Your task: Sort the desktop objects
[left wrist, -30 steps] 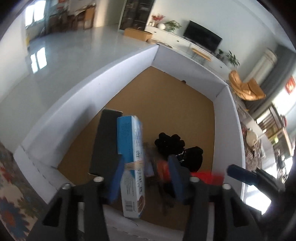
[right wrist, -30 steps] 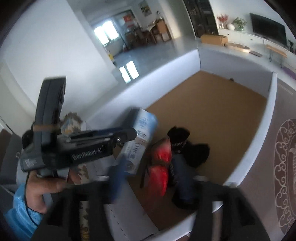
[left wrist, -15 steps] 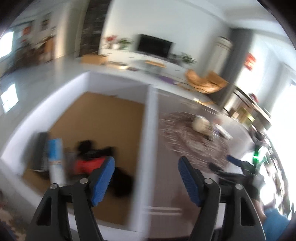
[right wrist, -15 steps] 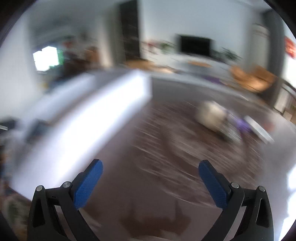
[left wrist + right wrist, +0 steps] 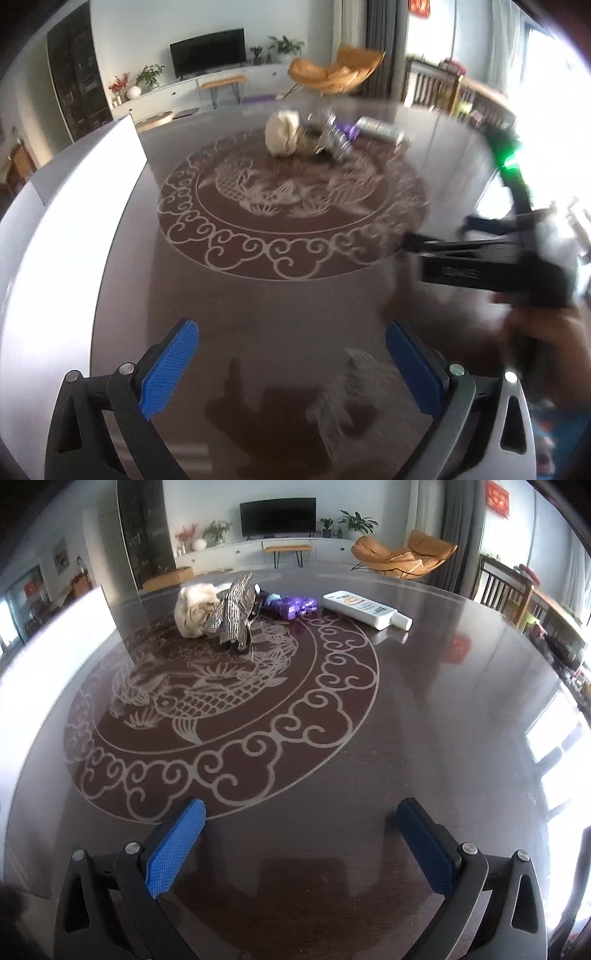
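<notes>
Dark glossy desk (image 5: 424, 720) beneath my jaws, inlaid with a pale dragon-and-cloud medallion (image 5: 221, 701). Along its far edge lie a cream cloth bundle (image 5: 192, 613), touching a silver sequined item (image 5: 232, 616); just beside it a purple toy (image 5: 291, 605); then a white bottle (image 5: 365, 609) on its side. White box wall (image 5: 55, 642) at the left edge

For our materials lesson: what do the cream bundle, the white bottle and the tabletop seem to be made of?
Cream bundle: probably soft cloth or plush, matte, crumpled into folds.
White bottle: likely plastic, smooth with a slight sheen, printed label.
Tabletop: hard, glossy dark surface, perhaps lacquered wood or glass; it mirrors the window light.
</notes>
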